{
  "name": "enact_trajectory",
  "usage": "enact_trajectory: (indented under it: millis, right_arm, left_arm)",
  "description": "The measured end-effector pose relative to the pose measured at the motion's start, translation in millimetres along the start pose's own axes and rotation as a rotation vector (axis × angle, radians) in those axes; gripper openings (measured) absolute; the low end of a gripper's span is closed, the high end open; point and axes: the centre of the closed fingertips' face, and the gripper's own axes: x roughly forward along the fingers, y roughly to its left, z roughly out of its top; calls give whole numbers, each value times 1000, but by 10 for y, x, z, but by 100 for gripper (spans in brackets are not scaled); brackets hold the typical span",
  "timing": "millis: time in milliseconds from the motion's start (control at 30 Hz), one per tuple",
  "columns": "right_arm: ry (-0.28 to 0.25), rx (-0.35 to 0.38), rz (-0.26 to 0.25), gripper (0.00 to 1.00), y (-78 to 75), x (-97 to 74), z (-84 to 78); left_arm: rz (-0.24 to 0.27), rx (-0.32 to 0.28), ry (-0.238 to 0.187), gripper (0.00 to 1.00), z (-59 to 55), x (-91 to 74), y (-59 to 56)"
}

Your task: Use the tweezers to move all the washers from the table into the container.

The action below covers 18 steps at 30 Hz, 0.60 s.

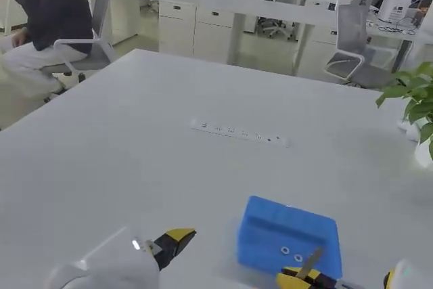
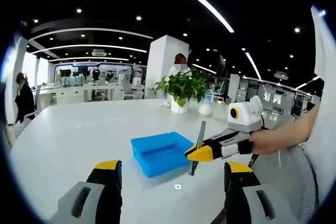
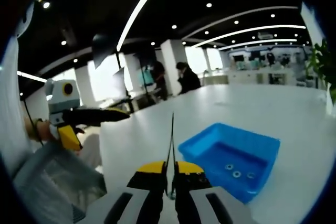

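A blue container point(image 1: 287, 235) sits near the table's front edge with washers point(image 1: 291, 254) lying inside it. My right gripper point(image 1: 299, 277) is just in front of it, shut on thin metal tweezers point(image 1: 312, 262) that point up over the container's near wall. In the right gripper view the tweezers point(image 3: 171, 135) rise between the closed jaws of the right gripper point(image 3: 170, 170), left of the container point(image 3: 231, 153) and its washers point(image 3: 237, 173). My left gripper point(image 2: 172, 182) stands open and holds nothing. One washer point(image 2: 178, 186) lies on the table before it, near the tweezers' tip point(image 2: 193, 170).
A white power strip point(image 1: 240, 133) lies mid-table. A potted plant point(image 1: 414, 99) stands at the right edge. A seated person point(image 1: 47, 18) and office chairs point(image 1: 348, 45) are beyond the table's far side. A plastic bag point(image 3: 58, 182) lies left of the right gripper.
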Motion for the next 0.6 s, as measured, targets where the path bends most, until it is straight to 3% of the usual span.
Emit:
enact_trajectory:
  millis: [267, 433, 600]
  right_arm:
    - [-10, -36, -19, 3, -92, -72, 228]
    - [-5, -77, -14, 3, -143, -35, 392]
    - [-11, -94, -28, 4, -321, 67, 590]
  left_arm:
    - [-9, -4, -9, 80, 16, -1, -17]
    - [-6, -5, -10, 79, 15, -7, -8]
    - [-2, -1, -15, 79, 25, -18, 0]
